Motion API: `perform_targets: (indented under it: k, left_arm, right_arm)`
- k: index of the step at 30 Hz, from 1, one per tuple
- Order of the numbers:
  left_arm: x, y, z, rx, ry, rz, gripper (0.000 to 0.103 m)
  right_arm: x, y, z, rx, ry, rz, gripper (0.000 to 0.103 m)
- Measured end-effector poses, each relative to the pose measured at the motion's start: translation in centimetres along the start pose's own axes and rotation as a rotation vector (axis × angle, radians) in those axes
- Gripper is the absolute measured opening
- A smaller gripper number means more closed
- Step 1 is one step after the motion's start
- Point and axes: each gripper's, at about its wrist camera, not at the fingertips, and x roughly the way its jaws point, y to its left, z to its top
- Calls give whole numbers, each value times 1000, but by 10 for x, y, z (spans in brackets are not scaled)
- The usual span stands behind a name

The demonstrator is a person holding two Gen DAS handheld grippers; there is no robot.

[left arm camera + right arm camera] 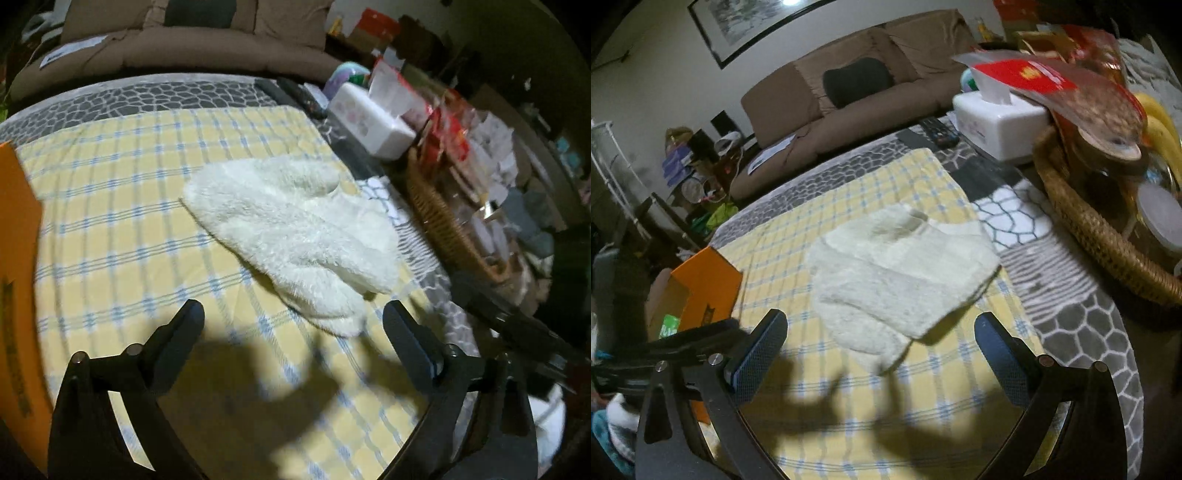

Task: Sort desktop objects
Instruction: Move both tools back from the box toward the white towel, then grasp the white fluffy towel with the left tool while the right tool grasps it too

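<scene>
Both my left gripper [293, 319] and right gripper [881, 328] have fingers spread wide, empty, above the fluffy white towel [295, 236] on the table [110, 206].

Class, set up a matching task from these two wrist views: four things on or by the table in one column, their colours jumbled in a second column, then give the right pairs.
Things:
1. towel
2. box
3. basket
4. tissue box

Colours:
A. orange
B. smooth white
C. woven brown
D. fluffy cream-white

Pairs: 1-D, 2-A, 3-C, 4-B
</scene>
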Motion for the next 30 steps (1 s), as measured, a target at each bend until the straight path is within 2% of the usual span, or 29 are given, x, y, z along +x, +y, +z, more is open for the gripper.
perform_targets:
  k: [2, 10, 12, 15, 18, 23, 30]
  left_arm:
    - [18, -6, 1, 11, 9, 35, 93]
    - [55, -12, -1, 27, 33, 87, 58]
    - [62, -15, 2, 38, 40, 89, 37]
    - [65, -24, 6, 80, 46, 104, 20]
    - [56, -35, 10, 141, 24, 102, 16]
    - [20, -41, 26, 155, -29, 44, 14]
    - [-48, -52, 50, 182, -107, -46, 14]
  right_arm:
    - [1, -7, -1, 23, 3, 3, 102]
    - [2, -19, 0, 52, -4, 17, 102]
    - [2, -20, 1, 59, -5, 21, 102]
    - [3, -24, 1, 82, -9, 41, 102]
    - [5, -27, 1, 110, -7, 76, 102]
    - [7, -31, 2, 189, -16, 158, 102]
    - [12, -31, 1, 371, -40, 398, 103]
